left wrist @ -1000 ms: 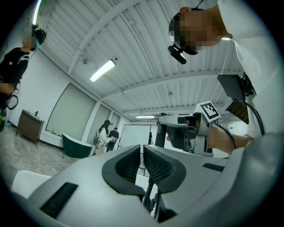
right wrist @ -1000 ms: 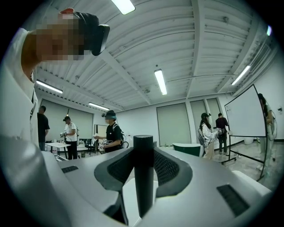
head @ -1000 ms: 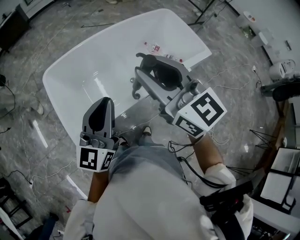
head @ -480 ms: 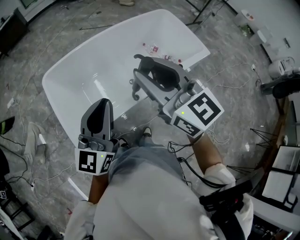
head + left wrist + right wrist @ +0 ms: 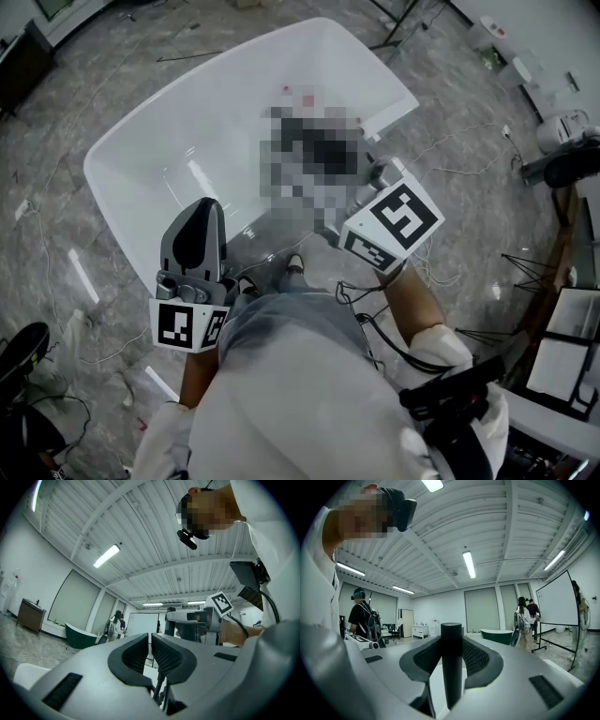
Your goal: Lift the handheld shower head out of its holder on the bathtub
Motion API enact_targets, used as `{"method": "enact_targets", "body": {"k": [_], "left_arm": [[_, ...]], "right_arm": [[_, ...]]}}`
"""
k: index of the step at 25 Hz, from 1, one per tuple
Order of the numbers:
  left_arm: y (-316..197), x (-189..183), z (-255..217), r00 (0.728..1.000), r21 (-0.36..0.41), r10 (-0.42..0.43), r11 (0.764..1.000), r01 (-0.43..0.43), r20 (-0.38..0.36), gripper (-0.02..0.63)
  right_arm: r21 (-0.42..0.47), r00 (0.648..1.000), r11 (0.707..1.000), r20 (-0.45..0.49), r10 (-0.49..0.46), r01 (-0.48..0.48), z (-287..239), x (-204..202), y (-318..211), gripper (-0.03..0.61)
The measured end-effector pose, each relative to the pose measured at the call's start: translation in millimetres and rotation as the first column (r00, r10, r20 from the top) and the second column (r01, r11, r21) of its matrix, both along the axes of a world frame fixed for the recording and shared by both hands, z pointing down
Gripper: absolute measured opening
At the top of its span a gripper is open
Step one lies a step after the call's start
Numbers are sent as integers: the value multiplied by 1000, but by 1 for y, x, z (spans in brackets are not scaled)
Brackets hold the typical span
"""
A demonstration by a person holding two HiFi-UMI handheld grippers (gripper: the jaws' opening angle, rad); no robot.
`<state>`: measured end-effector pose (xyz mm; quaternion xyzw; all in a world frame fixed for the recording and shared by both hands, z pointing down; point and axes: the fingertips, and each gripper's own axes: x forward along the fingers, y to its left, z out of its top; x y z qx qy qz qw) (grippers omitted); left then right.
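A black round shower head handle [image 5: 451, 677] stands upright between the ribbed pads of my right gripper [image 5: 451, 644], which is shut on it. In the head view that gripper's marker cube [image 5: 394, 225] hovers over the near right rim of the white bathtub [image 5: 187, 122]; a mosaic patch hides its jaws and the holder. My left gripper [image 5: 195, 230] hangs over the tub's near rim to the left, its pads [image 5: 161, 651] nearly touching with nothing between them. The left gripper view also catches the right gripper [image 5: 194, 618] out ahead.
Grey marble floor with loose cables [image 5: 459, 141] surrounds the tub. Stands and white equipment [image 5: 562, 136] sit at the right. The gripper views show people [image 5: 524, 616], a whiteboard [image 5: 555, 602] and a dark green tub [image 5: 499, 634] farther off in the hall.
Both grippers stay where they were, the right one still closed on the handle. A foot on the floor at the left has gone; a dark object now shows at the lower left.
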<state>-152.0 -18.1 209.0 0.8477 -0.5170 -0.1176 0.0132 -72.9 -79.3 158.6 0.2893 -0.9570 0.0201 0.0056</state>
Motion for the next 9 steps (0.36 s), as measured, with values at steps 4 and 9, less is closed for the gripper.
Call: {"method": "enact_targets", "body": {"k": [4,9], "left_arm": [[4,4,1,1000,1,2,1000,-2,0,18],[14,12,4,1000,7,3,1000,-3,-1,18]], "right_arm": [[-3,1000,1000,0,0,0,3,3,3,140],[-7,1000,1000,-2,-1,1,10,10,13,141]]}}
